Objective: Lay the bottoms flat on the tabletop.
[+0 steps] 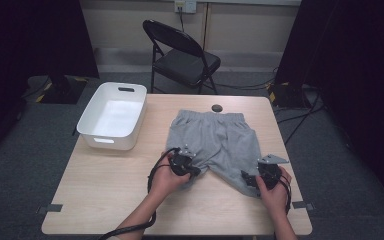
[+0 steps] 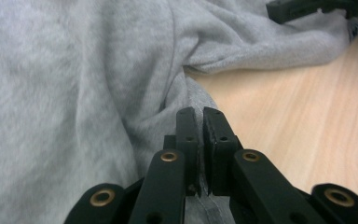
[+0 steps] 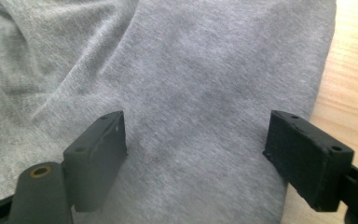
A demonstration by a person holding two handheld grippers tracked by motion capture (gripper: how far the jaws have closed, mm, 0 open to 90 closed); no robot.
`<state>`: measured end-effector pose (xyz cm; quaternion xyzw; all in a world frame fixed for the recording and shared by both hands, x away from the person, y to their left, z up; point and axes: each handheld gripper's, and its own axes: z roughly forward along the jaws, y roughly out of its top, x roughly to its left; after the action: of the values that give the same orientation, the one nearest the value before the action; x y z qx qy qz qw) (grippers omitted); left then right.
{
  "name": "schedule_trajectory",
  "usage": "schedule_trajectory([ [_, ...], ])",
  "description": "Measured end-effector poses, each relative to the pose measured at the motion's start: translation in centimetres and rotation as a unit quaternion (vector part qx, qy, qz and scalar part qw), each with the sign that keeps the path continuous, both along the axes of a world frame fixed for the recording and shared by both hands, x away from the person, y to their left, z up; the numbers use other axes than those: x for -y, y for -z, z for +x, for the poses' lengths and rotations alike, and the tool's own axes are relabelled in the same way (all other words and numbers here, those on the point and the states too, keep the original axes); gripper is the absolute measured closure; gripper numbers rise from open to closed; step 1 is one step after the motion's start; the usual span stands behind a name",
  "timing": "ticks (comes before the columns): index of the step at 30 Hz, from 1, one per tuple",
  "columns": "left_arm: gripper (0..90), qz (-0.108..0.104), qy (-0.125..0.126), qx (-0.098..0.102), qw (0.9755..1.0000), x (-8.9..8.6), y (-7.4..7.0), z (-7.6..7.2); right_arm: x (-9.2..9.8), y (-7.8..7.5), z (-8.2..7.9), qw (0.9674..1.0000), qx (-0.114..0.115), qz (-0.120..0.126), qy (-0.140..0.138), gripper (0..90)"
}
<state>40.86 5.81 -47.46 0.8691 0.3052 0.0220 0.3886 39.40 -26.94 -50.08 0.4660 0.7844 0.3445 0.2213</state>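
Grey shorts point(image 1: 215, 137) lie flat on the wooden table point(image 1: 110, 195), waistband at the far side and both legs pointing toward me. My left gripper point(image 1: 196, 171) is at the hem of the left leg. In the left gripper view its jaws point(image 2: 199, 114) are shut on a fold of the grey fabric point(image 2: 74, 93) at the hem edge. My right gripper point(image 1: 246, 178) sits at the hem of the right leg. In the right gripper view it point(image 3: 196, 126) stands open, jaws wide apart over the flat cloth point(image 3: 205, 70) with nothing pinched.
A white plastic bin point(image 1: 91, 112) stands on the table's far left part. A small black round object point(image 1: 216, 108) lies just beyond the waistband. A black folding chair point(image 1: 182, 55) stands behind the table. Bare wood lies at the front left.
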Motion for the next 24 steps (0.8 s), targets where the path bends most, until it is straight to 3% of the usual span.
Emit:
schedule_trajectory([
  [5,85.9,-0.001,0.004,-0.012,0.9999,-1.6,0.9,-1.1,0.0,0.0,0.0,1.0000,0.000,-0.001,0.000,19.7],
  [14,85.9,0.000,0.014,-0.022,0.9997,-3.3,1.0,-1.9,0.0,0.0,0.0,1.0000,0.001,-0.001,0.000,19.7],
  [19,83.9,-0.003,0.017,0.000,0.9999,-2.9,0.8,-2.0,0.0,0.0,0.0,1.0000,0.001,-0.001,0.001,19.7],
  [24,70.2,-0.015,0.023,0.018,0.9995,-1.3,0.4,-1.9,0.0,0.0,0.0,1.0000,0.001,-0.001,0.000,19.8],
])
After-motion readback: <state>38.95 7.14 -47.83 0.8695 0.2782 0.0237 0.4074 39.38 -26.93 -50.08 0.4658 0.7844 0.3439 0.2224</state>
